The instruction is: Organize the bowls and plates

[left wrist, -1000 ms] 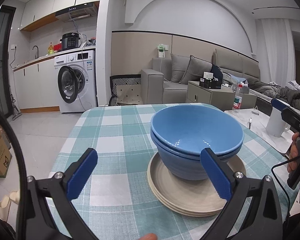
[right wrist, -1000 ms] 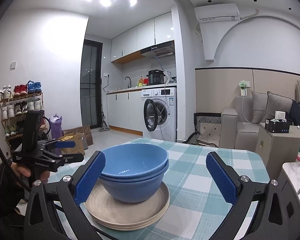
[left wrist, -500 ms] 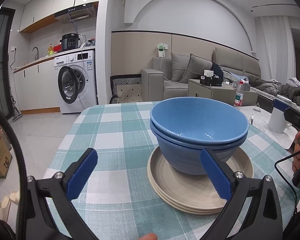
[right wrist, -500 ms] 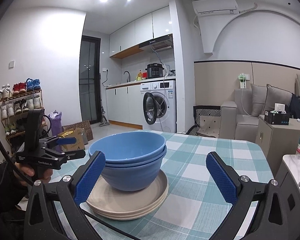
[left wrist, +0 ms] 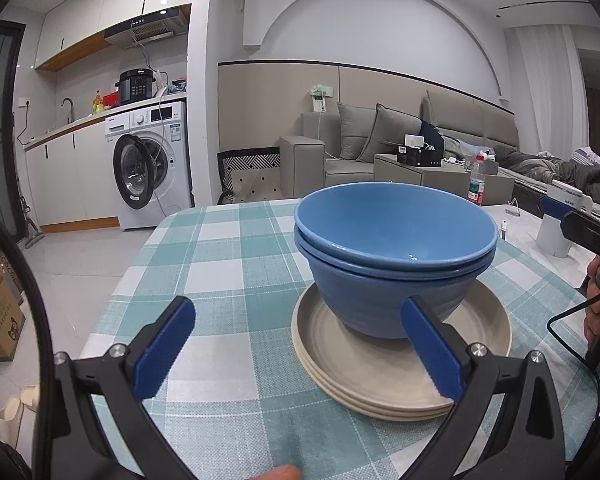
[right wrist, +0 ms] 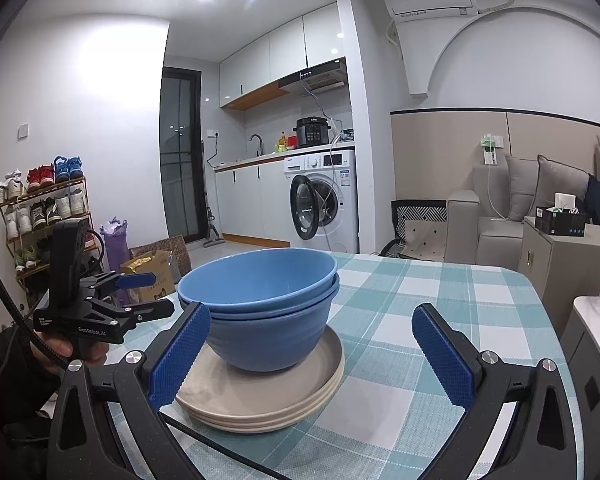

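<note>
While both grippers gape, bowls (left wrist: 394,256) on plates (left wrist: 400,364), mid-table (left wrist: 220,264)

Glossy blue bowls (left wrist: 394,256), matt beige plates (left wrist: 380,376) — woven-looking tablecloth (left wrist: 228,264)

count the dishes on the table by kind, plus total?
Blue bowls: 2, nested
Beige plates: 3, stacked under the bowls
Total: 5
</note>
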